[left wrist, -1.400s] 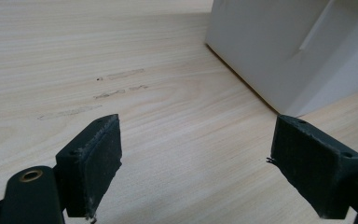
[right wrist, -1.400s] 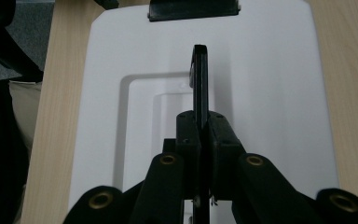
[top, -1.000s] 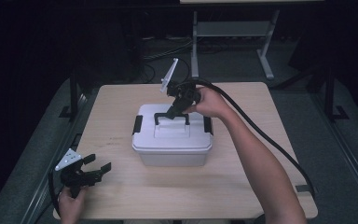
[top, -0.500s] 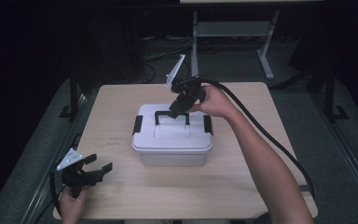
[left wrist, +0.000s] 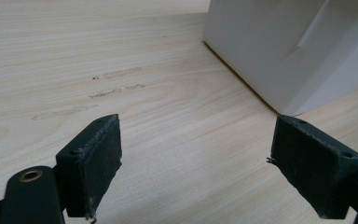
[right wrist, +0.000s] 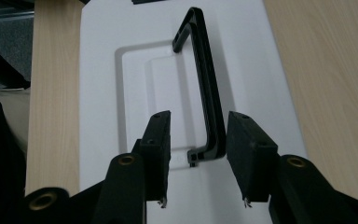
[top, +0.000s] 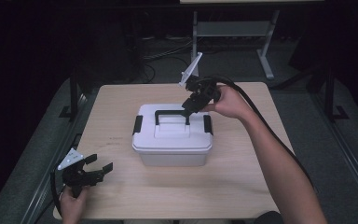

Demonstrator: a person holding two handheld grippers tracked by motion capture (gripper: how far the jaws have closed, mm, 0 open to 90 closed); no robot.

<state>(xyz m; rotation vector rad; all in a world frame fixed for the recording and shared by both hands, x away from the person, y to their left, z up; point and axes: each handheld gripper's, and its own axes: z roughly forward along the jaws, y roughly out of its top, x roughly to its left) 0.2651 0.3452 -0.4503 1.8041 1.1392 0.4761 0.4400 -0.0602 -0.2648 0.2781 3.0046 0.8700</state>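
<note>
With the right tongs [right wrist: 198, 158] just opened astride the white plastic box's raised black handle [right wrist: 205, 88], withdraw clear; left tongs [left wrist: 196, 163] stand apart.

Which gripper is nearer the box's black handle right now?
Right. The right gripper has its jaws open around the raised handle at one end. The left gripper sits low on the table, off the box's front corner.
</note>
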